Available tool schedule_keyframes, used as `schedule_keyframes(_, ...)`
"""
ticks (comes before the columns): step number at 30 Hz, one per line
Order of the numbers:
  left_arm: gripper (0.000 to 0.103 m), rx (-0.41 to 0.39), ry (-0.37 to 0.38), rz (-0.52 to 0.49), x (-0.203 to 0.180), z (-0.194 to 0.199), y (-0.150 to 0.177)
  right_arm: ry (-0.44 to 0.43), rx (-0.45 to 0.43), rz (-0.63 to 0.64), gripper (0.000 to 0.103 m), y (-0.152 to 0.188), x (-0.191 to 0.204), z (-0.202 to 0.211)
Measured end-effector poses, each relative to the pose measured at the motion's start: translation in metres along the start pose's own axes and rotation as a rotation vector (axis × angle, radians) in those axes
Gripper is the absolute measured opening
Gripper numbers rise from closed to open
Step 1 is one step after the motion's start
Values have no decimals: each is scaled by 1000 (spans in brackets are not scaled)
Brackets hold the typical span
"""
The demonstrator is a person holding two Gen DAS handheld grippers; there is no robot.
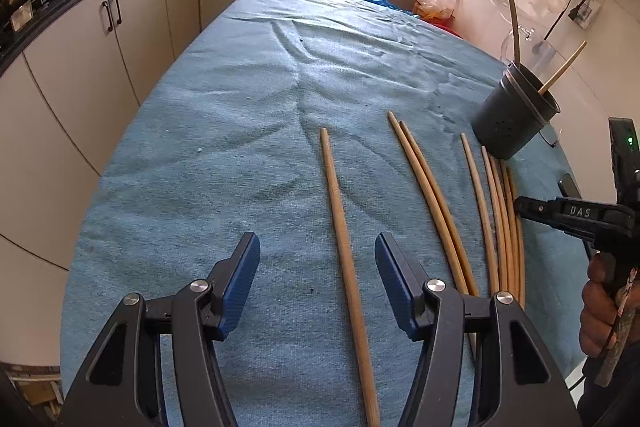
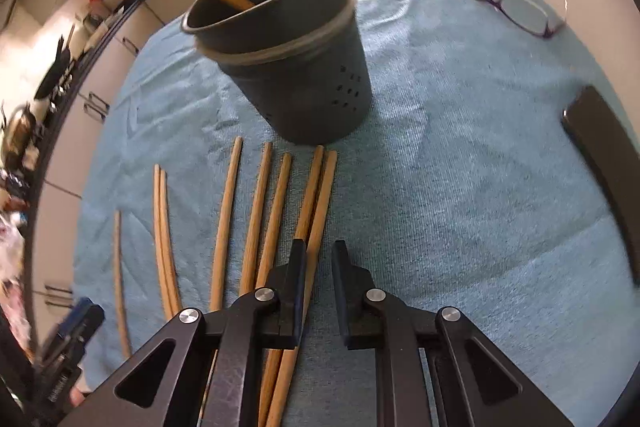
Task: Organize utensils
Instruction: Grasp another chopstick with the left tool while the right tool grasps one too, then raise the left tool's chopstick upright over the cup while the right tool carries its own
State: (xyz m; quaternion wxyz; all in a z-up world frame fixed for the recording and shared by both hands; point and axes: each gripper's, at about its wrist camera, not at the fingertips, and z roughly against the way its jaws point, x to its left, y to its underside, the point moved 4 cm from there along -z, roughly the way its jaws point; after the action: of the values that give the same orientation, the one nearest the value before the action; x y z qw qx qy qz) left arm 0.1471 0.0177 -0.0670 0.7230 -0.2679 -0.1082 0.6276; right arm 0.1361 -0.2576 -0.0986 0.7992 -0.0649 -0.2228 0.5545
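Chopsticks: eight wooden chopsticks (image 2: 276, 211) are laid roughly side by side on the blue cloth (image 2: 440, 167), just in front of the holder.
Holder: a dark perforated utensil holder (image 2: 288, 67) is stood on the cloth; two wooden sticks are leaned inside it.
Left gripper (image 1: 318, 279): held released, jaws wide apart over one lone chopstick (image 1: 340, 227), nothing grasped.
Right gripper (image 2: 319, 287): a narrow gap is kept between the jaws; nothing is pinched, and the rightmost chopsticks pass under the left finger.
Surroundings: spectacles (image 2: 508, 5) are lain on the cloth beyond the holder; kitchen cabinets (image 1: 120, 27) are seen behind.
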Motion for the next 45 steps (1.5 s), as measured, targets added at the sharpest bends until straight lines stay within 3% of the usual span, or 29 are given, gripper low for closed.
schedule_keyframes(1, 59, 3, 2, 0, -1, -1, -1, 25, 6, 12, 9, 0, -1, -1)
schedule_keyframes(7, 59, 43, -1, -16, -6, -13, -8, 135, 11, 21, 9, -1, -25, 8)
schedule_keyframes(12, 55, 77, -44, -58, -20, -32, -17, 96, 22, -28, 10, -6, -43, 8)
schedule_keyframes(13, 45, 88, -62, -67, -22, -37, -18, 89, 22, -31, 10, -7, -44, 7)
schedule_keyframes(18, 25, 69, -178, -111, -30, -46, -23, 95, 20, -21, 10, -13, -41, 6)
schedule_keyframes(19, 14, 66, -178, -110, -31, -45, -24, 90, 18, -19, 10, -14, -40, 5)
schedule_keyframes(20, 6, 64, -172, -108, -32, -45, -25, 83, 13, -18, 9, -15, -39, 5)
schedule_keyframes(24, 6, 39, -64, -92, -36, -34, -24, -3, -6, -40, 7, -9, -38, 11)
schedule_keyframes(33, 6, -190, 95, -51, -50, 45, -41, -162, -212, -25, 7, -3, -29, 78)
schedule_keyframes(38, 6, -281, 131, -37, -55, 83, -44, -203, -396, 53, 7, 9, -15, 129)
schedule_keyframes(45, 6, -327, 144, -34, -59, 105, -43, -232, -468, 96, 7, 21, 0, 153)
